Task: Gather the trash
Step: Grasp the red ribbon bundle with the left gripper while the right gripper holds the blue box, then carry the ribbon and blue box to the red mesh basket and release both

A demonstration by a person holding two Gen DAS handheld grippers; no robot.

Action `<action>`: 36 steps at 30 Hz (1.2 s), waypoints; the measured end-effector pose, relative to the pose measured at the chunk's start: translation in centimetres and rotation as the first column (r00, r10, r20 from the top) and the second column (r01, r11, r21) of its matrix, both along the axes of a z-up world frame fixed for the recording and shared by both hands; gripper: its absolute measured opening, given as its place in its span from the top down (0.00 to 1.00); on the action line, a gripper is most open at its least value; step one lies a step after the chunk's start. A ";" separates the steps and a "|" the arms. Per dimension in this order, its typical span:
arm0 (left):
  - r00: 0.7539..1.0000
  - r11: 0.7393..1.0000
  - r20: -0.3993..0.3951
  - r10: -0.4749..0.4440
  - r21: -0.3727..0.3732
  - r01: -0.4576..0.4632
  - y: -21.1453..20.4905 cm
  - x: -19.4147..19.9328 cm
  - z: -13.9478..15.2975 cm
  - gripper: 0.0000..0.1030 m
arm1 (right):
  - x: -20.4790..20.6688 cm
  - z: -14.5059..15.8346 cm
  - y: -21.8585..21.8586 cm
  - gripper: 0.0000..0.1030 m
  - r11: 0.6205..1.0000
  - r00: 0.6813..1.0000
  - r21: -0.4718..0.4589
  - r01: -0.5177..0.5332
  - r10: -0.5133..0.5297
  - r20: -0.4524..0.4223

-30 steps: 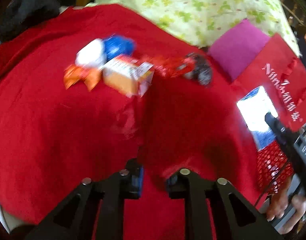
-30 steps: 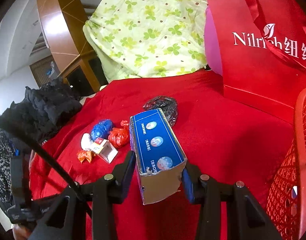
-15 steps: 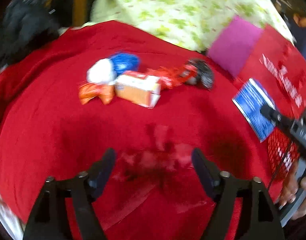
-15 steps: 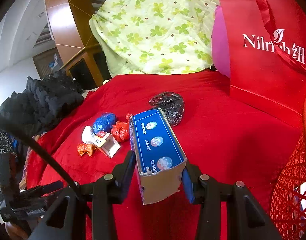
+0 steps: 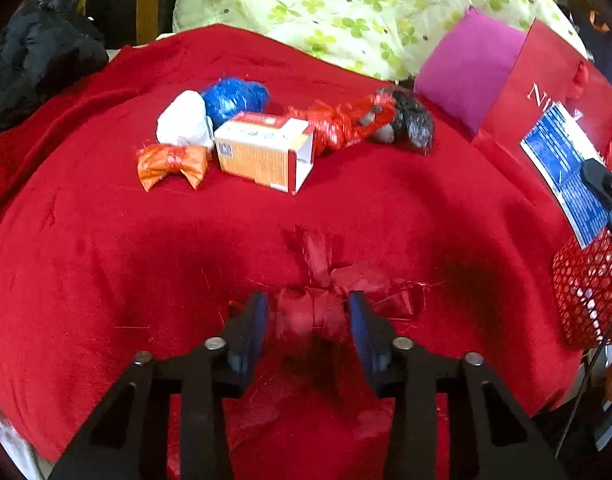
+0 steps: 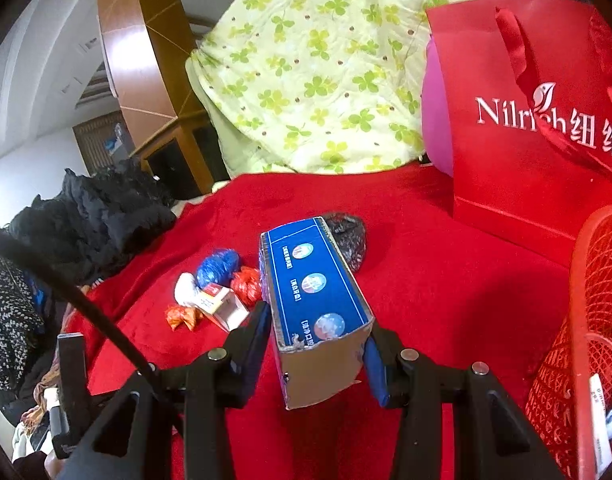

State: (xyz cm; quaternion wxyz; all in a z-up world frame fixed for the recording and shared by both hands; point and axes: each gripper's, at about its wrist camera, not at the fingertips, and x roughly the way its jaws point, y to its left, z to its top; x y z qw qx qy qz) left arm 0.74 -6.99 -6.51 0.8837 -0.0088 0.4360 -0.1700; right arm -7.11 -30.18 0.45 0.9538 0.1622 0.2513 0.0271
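While my left gripper points down at the red blanket, its jaws are closing around a crumpled red wrapper that lies on the cloth between the pads; red on red, its outline is hard to make out, and I cannot tell whether the pads already press it. My right gripper is clamped on a blue carton, holding it by its torn near end, tilted up above the blanket. Just right of it stands a red mesh basket, cut off by the frame edge, with something pale inside that I cannot identify.

Farther out on the blanket sits the remaining trash in a loose cluster: an orange wrapper, a white wad, a blue wad, an orange-and-white box lying on its side with its open end toward the right, a red plastic bundle and a black plastic bundle touching it.

Beyond these a red paper bag stands upright with a magenta cushion just beside it, partly hidden behind it in the right view. A green clover-print quilt is heaped behind, dark clothing is piled at the left, and wooden furniture rises against a white wall.
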 end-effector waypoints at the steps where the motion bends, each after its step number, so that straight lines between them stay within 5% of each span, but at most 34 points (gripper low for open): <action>1: 1.000 1.000 0.017 -0.004 0.000 0.004 -0.1 -0.2 0.5 0.79 | -0.3 0.2 0.0 0.55 1.000 1.000 0.000 0.000 0.000 0.012; 2: 1.000 1.000 0.028 -0.010 0.000 0.010 -0.1 -0.4 0.8 0.96 | -0.6 0.6 0.1 0.55 1.000 1.000 -0.004 0.001 -0.001 0.029; 3: 0.999 1.000 0.028 -0.021 -0.002 0.021 -0.3 -0.5 1.2 0.99 | -0.7 0.8 0.1 0.55 1.000 0.999 -0.008 0.001 -0.001 0.040; 9: 0.998 0.999 0.044 -0.035 0.004 0.035 -0.3 -0.7 2.0 0.95 | -2.0 1.9 0.4 0.55 0.998 0.994 -0.065 0.009 -0.002 0.105; 11: 0.998 0.998 0.020 -0.057 -0.003 0.057 -0.5 -0.7 1.4 0.66 | -2.1 2.1 0.5 0.55 0.997 0.994 -0.077 0.012 -0.003 0.110; 12: 0.998 0.998 0.014 -0.057 0.018 0.056 -0.7 -0.6 0.8 0.35 | -2.2 2.1 0.4 0.55 0.997 0.994 -0.078 0.013 -0.004 0.111; 13: 0.998 0.998 0.027 -0.050 0.036 0.049 -0.8 -0.7 0.6 0.23 | -2.2 2.1 0.4 0.55 0.996 0.994 -0.082 0.016 -0.006 0.112; 20: 0.996 0.984 0.029 -0.082 0.160 0.076 -2.0 -0.5 -2.5 0.23 | -2.6 2.6 -0.3 0.55 0.996 0.989 -0.079 0.043 -0.031 0.146; 24: 0.996 0.978 0.066 -0.064 0.204 0.050 -1.7 -0.6 -2.6 0.51 | -3.7 3.5 -1.4 0.55 0.994 0.978 -0.074 0.084 -0.068 0.197; 30: 0.996 0.990 0.073 -0.061 0.129 0.051 -1.6 -0.8 -1.0 0.57 | -5.7 4.6 -3.9 0.55 0.990 0.960 -0.040 0.139 -0.125 0.250; 36: 0.974 0.989 0.183 -0.131 0.094 0.116 -4.6 -3.0 4.4 0.57 | -8.2 5.8 -6.8 0.55 0.983 0.940 0.000 0.183 -0.175 0.294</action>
